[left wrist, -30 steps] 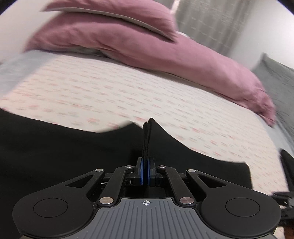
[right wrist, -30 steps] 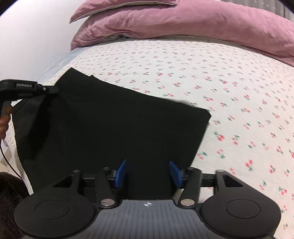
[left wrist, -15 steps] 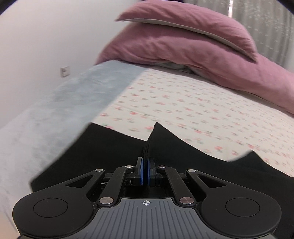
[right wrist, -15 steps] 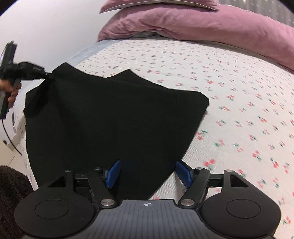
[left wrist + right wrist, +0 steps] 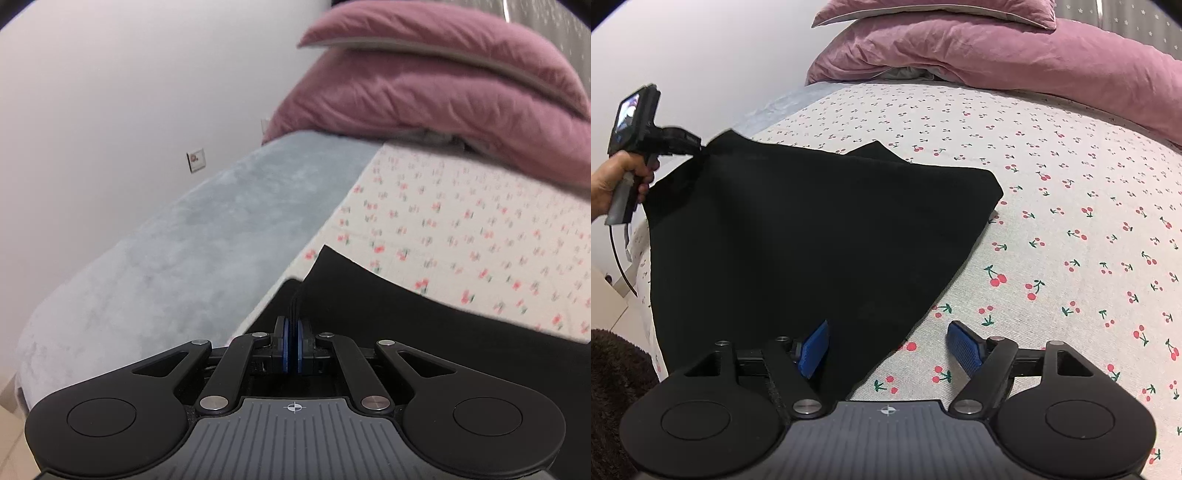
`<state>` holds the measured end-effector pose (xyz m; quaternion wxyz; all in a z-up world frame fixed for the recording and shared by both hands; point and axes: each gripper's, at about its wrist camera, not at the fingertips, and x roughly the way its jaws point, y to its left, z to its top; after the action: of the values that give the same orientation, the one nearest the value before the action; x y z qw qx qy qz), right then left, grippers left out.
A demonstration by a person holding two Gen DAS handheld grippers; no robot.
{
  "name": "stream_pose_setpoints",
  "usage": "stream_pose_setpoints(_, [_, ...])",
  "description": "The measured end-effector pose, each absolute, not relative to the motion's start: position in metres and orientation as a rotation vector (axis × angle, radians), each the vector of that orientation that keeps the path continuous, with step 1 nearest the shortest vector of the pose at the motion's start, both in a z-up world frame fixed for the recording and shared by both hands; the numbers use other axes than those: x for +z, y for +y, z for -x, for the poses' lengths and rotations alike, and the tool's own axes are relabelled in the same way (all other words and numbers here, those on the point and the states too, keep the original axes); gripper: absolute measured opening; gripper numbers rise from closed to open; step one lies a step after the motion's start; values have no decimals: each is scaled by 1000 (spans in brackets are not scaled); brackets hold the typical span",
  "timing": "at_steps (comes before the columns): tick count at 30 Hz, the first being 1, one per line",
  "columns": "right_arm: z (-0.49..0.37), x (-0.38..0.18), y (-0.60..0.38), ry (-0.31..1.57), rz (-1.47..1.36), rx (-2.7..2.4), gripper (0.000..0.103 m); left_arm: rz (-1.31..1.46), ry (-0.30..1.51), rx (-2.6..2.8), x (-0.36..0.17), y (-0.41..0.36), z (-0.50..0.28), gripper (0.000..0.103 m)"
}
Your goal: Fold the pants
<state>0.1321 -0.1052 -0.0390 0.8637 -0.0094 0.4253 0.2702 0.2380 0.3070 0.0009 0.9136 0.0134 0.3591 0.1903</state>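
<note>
We pinch the pants (image 5: pixel 812 236) corner in our left tongs (image 5: pixel 293 345), lifted off the bed (image 5: pixel 1071 206), right tongs (image 5: pixel 886 350) spread wide over the near hem.

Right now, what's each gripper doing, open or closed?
Left gripper: closed, pinching a corner of the black pants.
Right gripper: jaws open, holding nothing.

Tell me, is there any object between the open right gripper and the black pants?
Nothing visible does. The right gripper is open, and the black pants lie on the cherry-print sheet, their near edge already reaching between its blue fingers.
</note>
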Motion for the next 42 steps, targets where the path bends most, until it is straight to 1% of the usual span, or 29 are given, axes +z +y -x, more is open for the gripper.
stream_pose_setpoints(1, [-132, -38, -106, 892, 16, 564, 73, -53, 738, 410, -1, 305, -239, 12])
stream_pose_setpoints(3, [-135, -37, -108, 893, 10, 558, 73, -65, 707, 423, 1, 301, -234, 14])
stream_pose_setpoints(4, [-135, -37, -109, 893, 5, 552, 73, -50, 686, 414, 5, 298, -229, 24])
stream_pose_setpoints(5, [-136, -36, -109, 893, 1, 546, 73, -30, 673, 397, 8, 294, -224, 37])
stream_pose_setpoints(6, [-137, -36, -111, 893, -6, 543, 73, -4, 656, 368, 12, 290, -217, 43])
stream_pose_setpoints(7, [-138, -35, -113, 892, -14, 540, 73, 20, 634, 332, 16, 284, -209, 51])
stream_pose_setpoints(8, [-139, -35, -114, 891, -22, 536, 73, 35, 617, 303, 19, 277, -202, 56])
stream_pose_setpoints(9, [-140, -34, -116, 891, -34, 531, 72, 46, 606, 270, 21, 269, -195, 58])
stream_pose_setpoints(11, [-143, -33, -118, 882, -56, 516, 72, 56, 604, 183, 21, 247, -182, 65])
stream_pose_setpoints(12, [-145, -32, -118, 875, -64, 511, 70, 58, 610, 137, 20, 235, -177, 66])
stream_pose_setpoints(13, [-147, -31, -118, 867, -70, 510, 65, 57, 619, 78, 17, 219, -172, 66])
stream_pose_setpoints(15, [-151, -29, -115, 849, -81, 510, 62, 45, 633, -15, 10, 192, -165, 66])
stream_pose_setpoints(20, [-178, -38, -109, 843, -95, 466, 63, -39, 678, -152, -22, 137, -164, 66])
stream_pose_setpoints(22, [-193, -46, -115, 855, -155, 454, 63, -60, 707, -163, -35, 130, -164, 68])
stream_pose_setpoints(26, [-219, -54, -129, 852, -357, 473, 64, -130, 667, -170, -45, 129, -145, 72])
stream_pose_setpoints(27, [-224, -57, -133, 853, -417, 476, 60, -147, 662, -170, -45, 130, -138, 72])
stream_pose_setpoints(28, [-229, -60, -137, 853, -469, 473, 45, -158, 657, -169, -44, 129, -131, 74])
stream_pose_setpoints(29, [-232, -62, -139, 858, -508, 467, 33, -164, 657, -172, -43, 128, -125, 75])
stream_pose_setpoints(30, [-236, -65, -142, 869, -546, 461, 9, -169, 664, -183, -42, 126, -120, 76])
stream_pose_setpoints(32, [-238, -61, -150, 856, -627, 478, 8, -163, 698, -208, -44, 125, -115, 78])
stream_pose_setpoints(36, [-240, -35, -156, 775, -596, 495, 7, -168, 692, -236, -49, 123, -101, 79])
stream_pose_setpoints(38, [-247, -45, -157, 831, -560, 447, 9, -162, 692, -252, -51, 120, -99, 80])
stream_pose_setpoints(39, [-251, -54, -158, 872, -553, 421, 12, -178, 694, -255, -52, 116, -98, 80])
stream_pose_setpoints(40, [-252, -64, -162, 906, -551, 373, 10, -197, 697, -257, -53, 113, -97, 81])
stream_pose_setpoints(41, [-252, -71, -168, 904, -591, 368, 11, -210, 704, -262, -52, 111, -96, 81])
stream_pose_setpoints(42, [-250, -74, -175, 901, -647, 373, 16, -211, 716, -268, -51, 110, -94, 81])
